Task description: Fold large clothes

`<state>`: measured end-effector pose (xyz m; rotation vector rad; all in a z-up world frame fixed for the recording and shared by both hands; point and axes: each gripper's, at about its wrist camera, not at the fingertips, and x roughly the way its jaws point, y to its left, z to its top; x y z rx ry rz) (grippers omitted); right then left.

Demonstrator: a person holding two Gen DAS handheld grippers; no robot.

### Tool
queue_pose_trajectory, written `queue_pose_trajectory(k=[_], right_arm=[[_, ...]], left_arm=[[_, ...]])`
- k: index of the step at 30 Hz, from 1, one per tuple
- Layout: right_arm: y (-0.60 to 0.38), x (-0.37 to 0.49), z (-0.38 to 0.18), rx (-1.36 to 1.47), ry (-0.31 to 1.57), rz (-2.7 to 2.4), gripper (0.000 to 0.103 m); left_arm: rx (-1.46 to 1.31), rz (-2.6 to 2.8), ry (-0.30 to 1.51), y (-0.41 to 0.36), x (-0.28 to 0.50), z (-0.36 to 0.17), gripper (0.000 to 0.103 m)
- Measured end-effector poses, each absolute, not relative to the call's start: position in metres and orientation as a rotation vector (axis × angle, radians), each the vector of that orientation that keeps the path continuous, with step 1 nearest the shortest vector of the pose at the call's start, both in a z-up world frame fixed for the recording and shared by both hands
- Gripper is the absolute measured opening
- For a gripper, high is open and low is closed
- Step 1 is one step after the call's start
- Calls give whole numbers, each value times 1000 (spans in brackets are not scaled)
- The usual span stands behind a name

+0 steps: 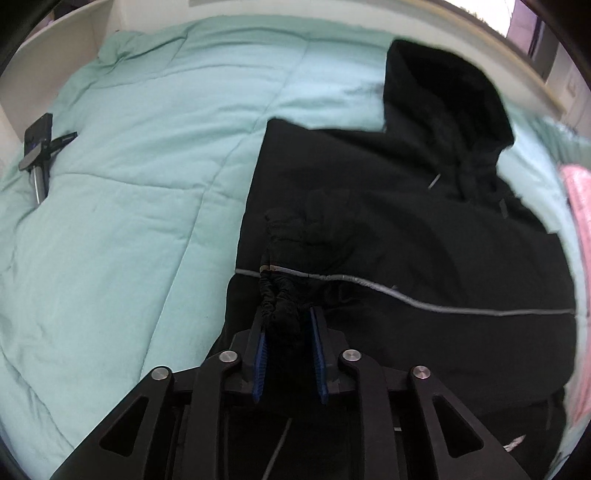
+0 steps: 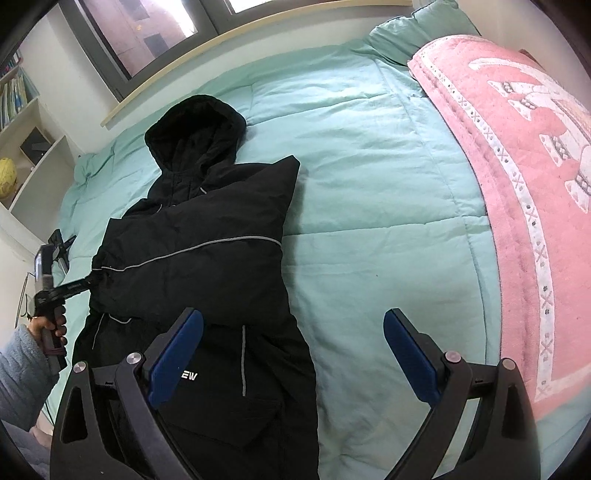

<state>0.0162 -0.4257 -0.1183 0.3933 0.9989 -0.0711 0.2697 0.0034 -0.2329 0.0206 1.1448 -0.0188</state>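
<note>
Lettering on the black hooded jacket [image 2: 192, 258] is only partly legible: we read white characters "EW" low on the front, the rest hidden behind a finger of the right gripper [image 2: 291, 354]. We find no other readable writing; book spines on the shelf [image 2: 14, 99] at far left are too small to make out.

We record the jacket lying on the mint-green quilt [image 2: 369, 184], hood [image 2: 195, 129] toward the window [image 2: 147, 29], sleeves folded in over the body. A grey reflective piping line [image 1: 443, 308] crosses the chest. In the right wrist view, the jacket's right edge runs roughly straight down the quilt, and one folded corner projects as a point near the hood.

We note the left gripper [image 1: 288, 328] closed tightly on a bunched wad of black jacket fabric at the jacket's left edge, its blue pads [image 1: 260, 354] pressed against the cloth. The right gripper stands wide apart and holds nothing, hovering above the jacket's lower hem, one finger over the fabric and the other over bare quilt.

Open quilt lies on both sides of the jacket. A pink patterned blanket [image 2: 517, 166] bounds that room on the right. In the left wrist view, a small dark tripod-like stand [image 1: 38, 155] rests near the quilt's far left edge, well apart from the jacket.
</note>
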Motion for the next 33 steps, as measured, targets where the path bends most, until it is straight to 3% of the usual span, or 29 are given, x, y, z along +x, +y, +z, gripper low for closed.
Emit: queue_pose_trajectory(k=[5, 13, 21, 28, 33], right_arm=[[-418, 16, -110, 377, 987, -61, 99], [-410, -7, -86, 341, 941, -80, 99], [-396, -34, -41, 281, 848, -94, 99], [-341, -13, 19, 218, 725, 28, 99], [-276, 39, 24, 202, 732, 62, 99]], left_arm=[[156, 71, 1170, 5, 275, -248, 79], [-289, 13, 1307, 72, 270, -246, 83], [10, -7, 1151, 52, 218, -174, 82], [-128, -107, 1014, 68, 191, -106, 82], [-180, -201, 933, 35, 185, -82, 82]])
